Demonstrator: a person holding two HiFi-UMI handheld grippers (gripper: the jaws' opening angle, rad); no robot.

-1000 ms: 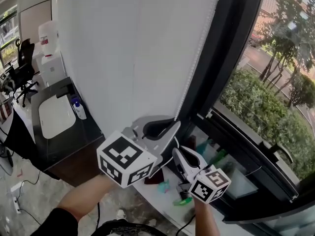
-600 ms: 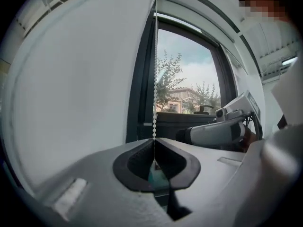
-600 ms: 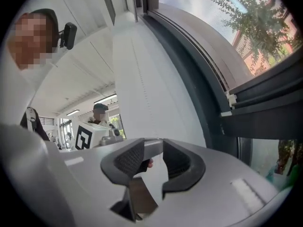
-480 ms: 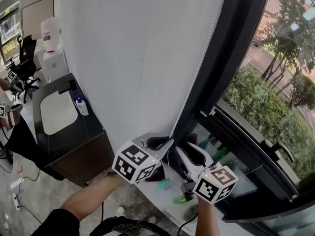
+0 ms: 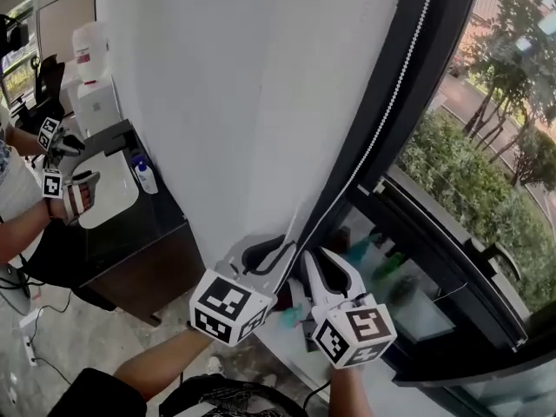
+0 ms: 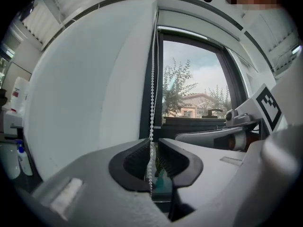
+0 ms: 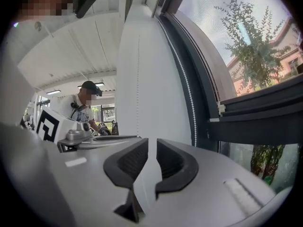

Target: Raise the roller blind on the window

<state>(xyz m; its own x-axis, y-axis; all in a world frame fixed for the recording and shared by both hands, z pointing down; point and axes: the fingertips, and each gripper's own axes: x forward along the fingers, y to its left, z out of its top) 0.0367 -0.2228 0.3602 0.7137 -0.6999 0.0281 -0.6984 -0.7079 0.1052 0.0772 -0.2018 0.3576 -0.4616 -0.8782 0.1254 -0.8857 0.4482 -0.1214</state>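
The white roller blind (image 5: 234,102) covers the left part of the window. Its white bead chain (image 5: 373,142) slants from the top right down to my left gripper (image 5: 280,248). In the left gripper view the chain (image 6: 152,103) hangs straight down into the narrow gap of the left gripper (image 6: 152,148). Those jaws are opening, and the pads stand just off the beads. My right gripper (image 5: 320,259) sits close to the right of the left one. In the right gripper view the right gripper (image 7: 152,148) is closing with nothing between its jaws. A chain strand (image 7: 188,98) runs to their right.
The dark window frame (image 5: 434,94) borders the blind on the right, with trees outside. A sill (image 5: 382,268) below holds small coloured items. At left are a black counter (image 5: 130,233) with a bottle (image 5: 146,177), and another person's hands (image 5: 65,189) holding grippers.
Both grippers have moved lower and closer together. The chain now slants across the dark frame instead of lying along the blind's edge. Another person's hands have come into view at left.
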